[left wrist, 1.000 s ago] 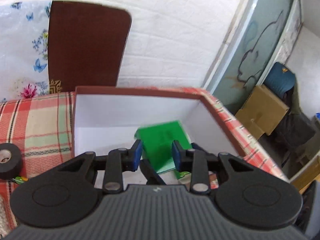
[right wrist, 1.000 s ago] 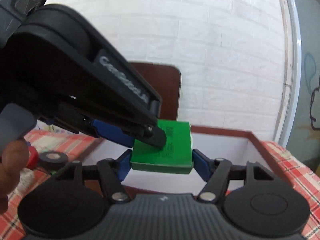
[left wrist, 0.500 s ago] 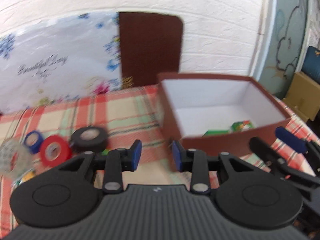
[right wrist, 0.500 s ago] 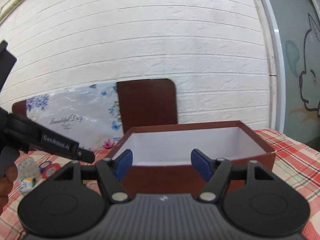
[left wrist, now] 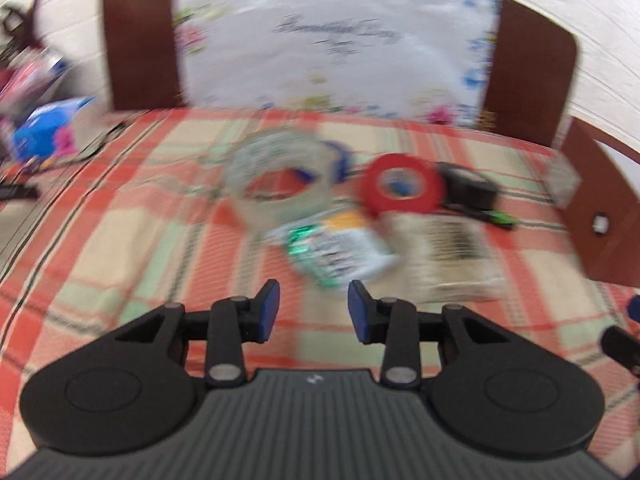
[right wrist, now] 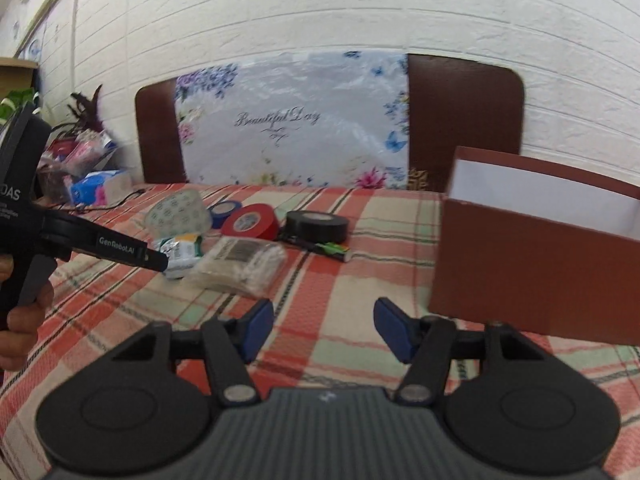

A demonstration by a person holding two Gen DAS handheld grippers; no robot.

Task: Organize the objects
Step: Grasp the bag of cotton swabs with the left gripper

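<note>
Both grippers hang empty over the checked bench. The left gripper has its jaws parted with nothing between them — they've just been widening — and it points at the blurred clutter: a clear tape roll, a red tape roll, a black tape roll and a foil packet. The right gripper stands open too, jaws just narrowing on nothing. The brown box sits to its right — well apart from the rolls.

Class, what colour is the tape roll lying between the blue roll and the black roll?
Red tape roll, clearest in the right wrist view.
</note>
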